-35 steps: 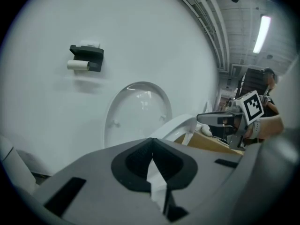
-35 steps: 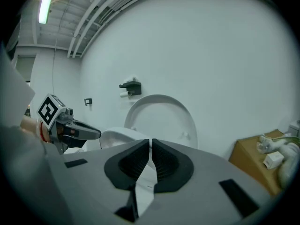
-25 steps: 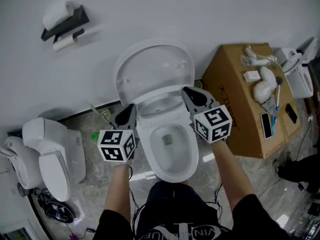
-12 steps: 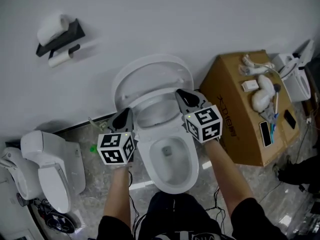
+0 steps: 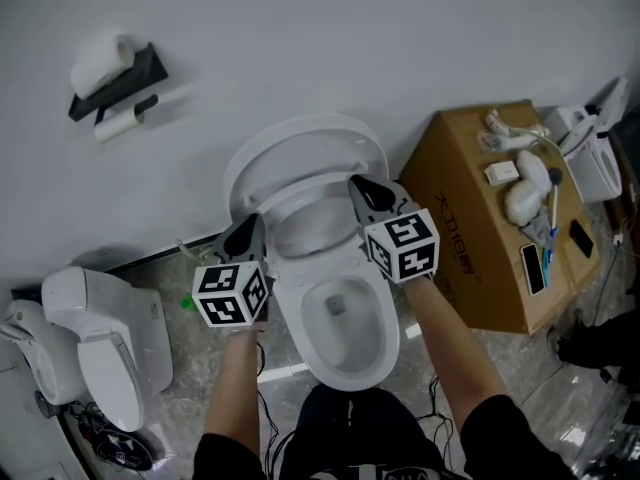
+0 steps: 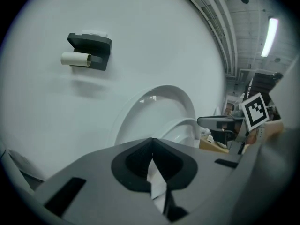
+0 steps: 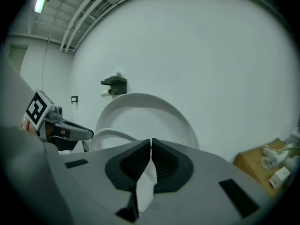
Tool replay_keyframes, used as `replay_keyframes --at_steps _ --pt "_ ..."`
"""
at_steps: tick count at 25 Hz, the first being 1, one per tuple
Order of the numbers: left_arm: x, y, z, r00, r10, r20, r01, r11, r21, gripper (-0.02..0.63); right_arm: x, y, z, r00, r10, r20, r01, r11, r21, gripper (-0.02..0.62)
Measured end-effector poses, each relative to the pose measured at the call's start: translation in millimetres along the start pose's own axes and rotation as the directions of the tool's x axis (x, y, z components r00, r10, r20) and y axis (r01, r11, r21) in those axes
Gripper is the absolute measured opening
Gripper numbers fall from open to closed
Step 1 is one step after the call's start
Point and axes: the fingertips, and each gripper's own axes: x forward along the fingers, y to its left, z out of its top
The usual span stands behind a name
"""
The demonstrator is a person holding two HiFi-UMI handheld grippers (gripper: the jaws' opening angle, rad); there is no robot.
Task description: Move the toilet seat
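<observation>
Both grippers have crept up toward the wall over the last second. The toilet seat [image 5: 300, 190] has tilted higher with them, closing some of the gap to the lid [image 5: 300, 146] that stands open against the wall.

We have the left gripper [image 5: 245, 236] on the seat's left edge and the right gripper [image 5: 362, 190] on its right edge. With one on each side, the ring rises level about its hinge and does not twist. In each gripper view the jaw tips meet, and a strip of white rim shows in the gap between the pads. We therefore read both as closed on the seat's edge, though we cannot tell how firmly they pinch it.

The seat sits part raised, clear of the bowl [image 5: 345, 363] below and not yet against the lid. We judge the lift to be past halfway. The next stretch calls for following the hinge's arc and slowing near the lid. A thin hold on smooth plastic could slip and let the seat drop onto the bowl.

A cardboard box [image 5: 470, 228] stands just to the right of the toilet, close by our right arm. A paper holder [image 5: 112, 73] hangs on the wall at upper left, well apart from the work.
</observation>
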Motion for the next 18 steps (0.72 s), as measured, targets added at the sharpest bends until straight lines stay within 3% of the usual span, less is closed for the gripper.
replay_keyframes --at_steps 7,11,18 --pt "-4.3 -1.4 -2.5 0.999 -0.022 0.045 0.023 0.999 -0.022 0.003 -9.6 -1.4 0.9 0.999 0.005 0.033 -0.006 0.999 0.035 0.008" --pt "-15.7 0.7 -0.3 0.993 -0.018 0.119 0.024 0.998 -0.052 0.003 -30.2 0.5 -0.3 0.996 0.031 0.088 -0.04 0.994 0.101 0.008" --pt "-59.6 -32.9 0.8 0.98 -0.051 0.192 0.053 0.999 -0.001 0.003 -87.4 27.4 -11.2 0.988 0.103 0.112 -0.111 0.991 0.069 0.008"
